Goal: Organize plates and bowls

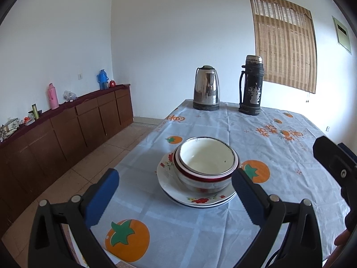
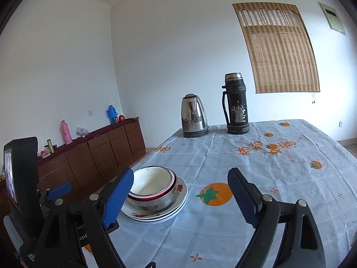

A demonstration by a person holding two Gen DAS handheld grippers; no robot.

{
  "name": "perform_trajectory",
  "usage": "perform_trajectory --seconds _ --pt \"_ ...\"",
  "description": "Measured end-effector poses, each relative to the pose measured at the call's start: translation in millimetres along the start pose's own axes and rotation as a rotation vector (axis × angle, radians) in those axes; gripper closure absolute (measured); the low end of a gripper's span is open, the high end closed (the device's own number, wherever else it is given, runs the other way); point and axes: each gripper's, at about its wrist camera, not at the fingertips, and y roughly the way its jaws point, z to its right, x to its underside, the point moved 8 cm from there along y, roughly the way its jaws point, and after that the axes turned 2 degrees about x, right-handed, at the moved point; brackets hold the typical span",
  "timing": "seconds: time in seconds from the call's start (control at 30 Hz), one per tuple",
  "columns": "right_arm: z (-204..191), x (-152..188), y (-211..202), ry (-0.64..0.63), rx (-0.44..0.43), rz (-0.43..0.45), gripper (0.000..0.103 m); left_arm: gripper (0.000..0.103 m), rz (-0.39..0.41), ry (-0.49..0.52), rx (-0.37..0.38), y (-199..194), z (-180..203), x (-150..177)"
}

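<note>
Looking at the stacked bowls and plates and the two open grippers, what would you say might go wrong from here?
1. The bowls sit off-centre on the plates, towards the back rim; a nudge might slide them.
2. The stack stands near the table's left edge, so a sideways push could send it off.
3. The right gripper has one blue finger just in front of the bowls, and the left gripper flanks the stack; careless withdrawal could clip it.

Near middle: nested white bowls [image 1: 206,165] on stacked floral plates [image 1: 196,197] block.
Far edge: steel kettle [image 1: 206,88], worn black flask [image 1: 251,84] stand apart.
Right: printed grey tablecloth [image 2: 290,178] bare.
</note>
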Motion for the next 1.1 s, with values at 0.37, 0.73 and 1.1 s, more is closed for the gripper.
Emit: perform_trajectory --seconds 0.37,0.73,1.1 --pt "0.1 -1.1 -2.2 0.005 0.013 0.012 0.015 0.0 0.008 0.0 -0.02 -2.0 -3.9 -1.2" --pt "0.0 -2.6 -5.5 -0.002 0.027 0.027 0.015 0.0 0.024 0.007 -0.024 -3.2 -4.8 -5.6" --pt "2.9 -2.0 -2.6 0.003 0.033 0.019 0.015 0.0 0.075 0.056 -0.053 -8.4 -0.5 -8.5"
